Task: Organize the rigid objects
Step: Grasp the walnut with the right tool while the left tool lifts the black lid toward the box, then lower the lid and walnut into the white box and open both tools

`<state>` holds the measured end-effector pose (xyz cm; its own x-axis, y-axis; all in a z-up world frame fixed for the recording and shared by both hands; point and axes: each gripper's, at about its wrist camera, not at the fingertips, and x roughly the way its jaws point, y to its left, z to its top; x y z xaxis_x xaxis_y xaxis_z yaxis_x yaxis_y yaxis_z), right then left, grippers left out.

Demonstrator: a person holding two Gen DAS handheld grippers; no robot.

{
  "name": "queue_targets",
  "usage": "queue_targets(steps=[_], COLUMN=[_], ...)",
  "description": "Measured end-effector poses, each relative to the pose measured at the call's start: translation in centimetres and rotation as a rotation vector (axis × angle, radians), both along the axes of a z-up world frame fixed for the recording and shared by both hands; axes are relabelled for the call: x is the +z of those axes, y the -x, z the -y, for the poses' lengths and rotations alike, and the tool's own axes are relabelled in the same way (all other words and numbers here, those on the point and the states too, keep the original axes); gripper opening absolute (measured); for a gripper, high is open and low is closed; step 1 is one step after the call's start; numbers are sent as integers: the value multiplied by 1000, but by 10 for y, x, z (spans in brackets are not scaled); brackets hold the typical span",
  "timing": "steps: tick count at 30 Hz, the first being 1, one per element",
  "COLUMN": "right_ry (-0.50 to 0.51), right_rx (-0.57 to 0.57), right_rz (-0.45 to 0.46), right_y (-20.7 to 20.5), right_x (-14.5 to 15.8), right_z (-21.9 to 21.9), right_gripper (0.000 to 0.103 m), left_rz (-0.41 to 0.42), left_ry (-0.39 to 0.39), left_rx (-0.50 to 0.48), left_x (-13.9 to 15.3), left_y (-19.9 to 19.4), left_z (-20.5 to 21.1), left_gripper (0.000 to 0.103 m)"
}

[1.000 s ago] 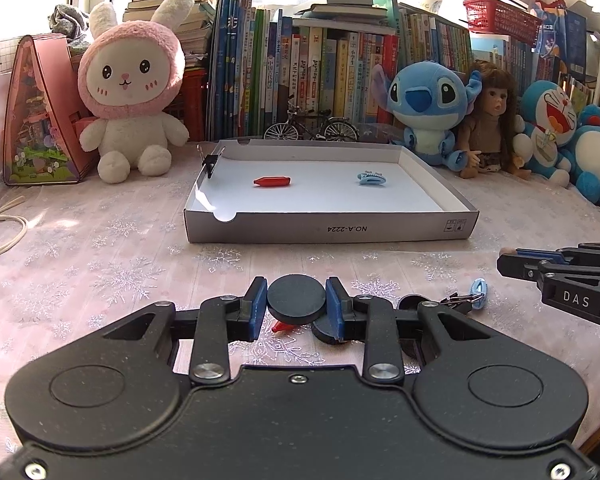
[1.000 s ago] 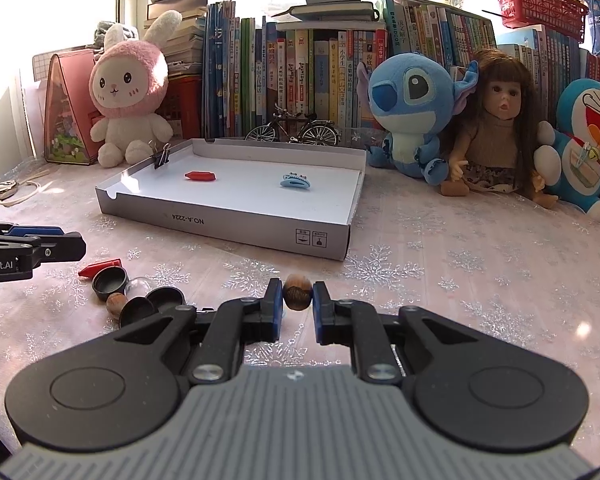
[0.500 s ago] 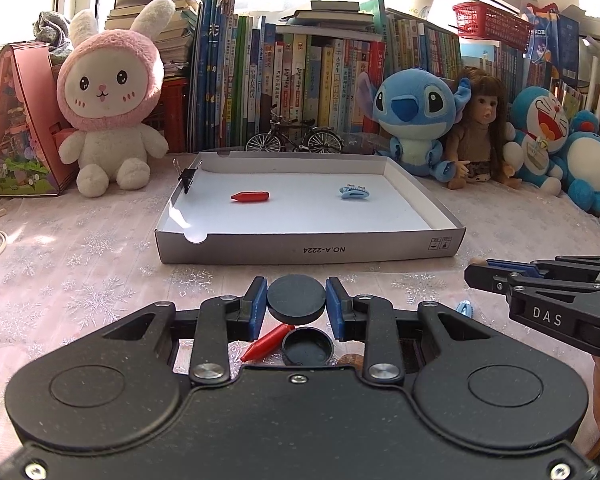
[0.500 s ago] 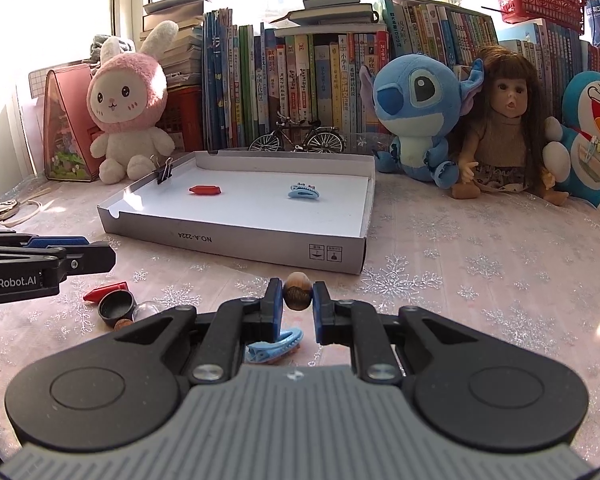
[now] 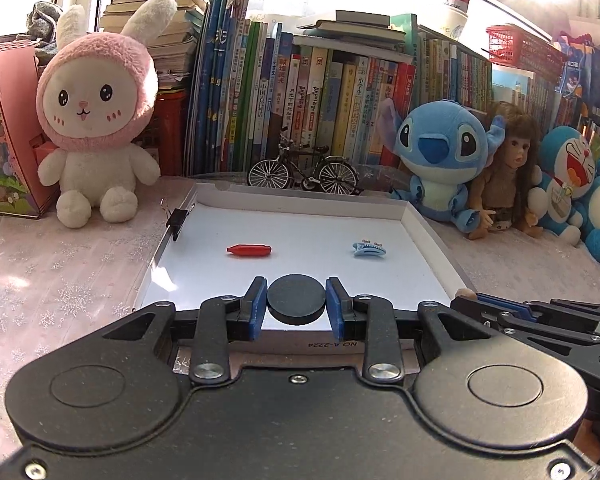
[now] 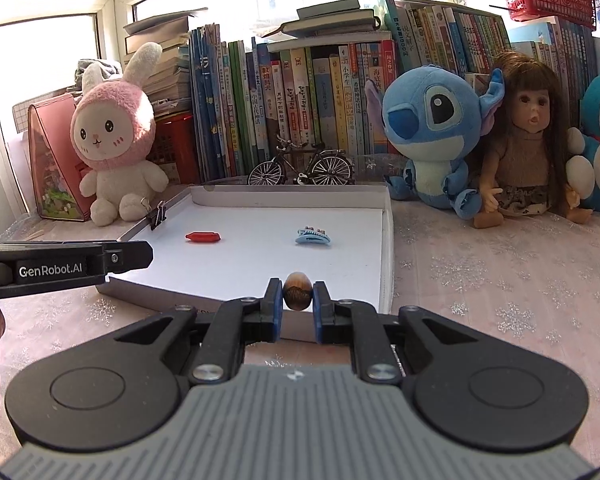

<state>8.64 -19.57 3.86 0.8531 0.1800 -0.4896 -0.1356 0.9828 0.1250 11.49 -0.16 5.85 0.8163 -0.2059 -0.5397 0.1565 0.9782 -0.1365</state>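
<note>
My left gripper [image 5: 296,300] is shut on a black round cap [image 5: 296,298] and holds it above the near edge of the white shallow box [image 5: 432,236]. My right gripper [image 6: 297,296] is shut on a brown nut [image 6: 297,290] over the box's near right part [image 6: 386,248]. Inside the box lie a red capsule-shaped piece [image 5: 249,249] and a light blue hair clip [image 5: 369,249]; both also show in the right wrist view, the red piece [image 6: 203,237] and the clip [image 6: 313,237]. A black binder clip [image 5: 176,218] grips the box's left wall.
Plush toys stand behind the box: a pink rabbit [image 5: 94,120], a blue Stitch [image 5: 440,156], a doll [image 5: 504,168]. A model bicycle [image 5: 304,172] and a row of books [image 5: 300,92] stand at the back. The left gripper's side [image 6: 60,268] shows in the right wrist view.
Both grippers rose from the tablecloth and moved forward over the box's near edge, each still holding its object. The loose pieces on the cloth have dropped out of view.
</note>
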Motion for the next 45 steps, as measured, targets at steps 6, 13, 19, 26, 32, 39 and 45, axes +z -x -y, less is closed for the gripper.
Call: queue_targets(steps=[6, 13, 19, 26, 32, 39, 45], right_ry=[-10, -29, -19, 2, 8, 21, 12], right_rx=[-8, -39, -48, -49, -55, -50, -41], right_rz=[-77, -173, -211, -231, -231, -222, -214], right_y=[-51, -101, -122, -130, -131, -130, -128], right_x=[-2, -8, -16, -26, -31, -32, -30], right_z=[-2, 0, -4, -10, -10, -12, -11], right_gripper=[20, 20, 20, 20, 19, 19, 24], left_rz=[-75, -165, -171, -184, -186, -174, -160], left_ry=[7, 16, -31, -46, -56, -70, -53], left_rx=[-15, 29, 45, 62, 63, 65, 46], left_x=[-5, -27, -41, -50, -56, -58, -52], left_y=[-57, -111, -125, -131, -131, -130, -125], left_z=[-1, -10, -7, -7, -10, -10, -9], left_gripper=[30, 30, 30, 30, 30, 30, 33])
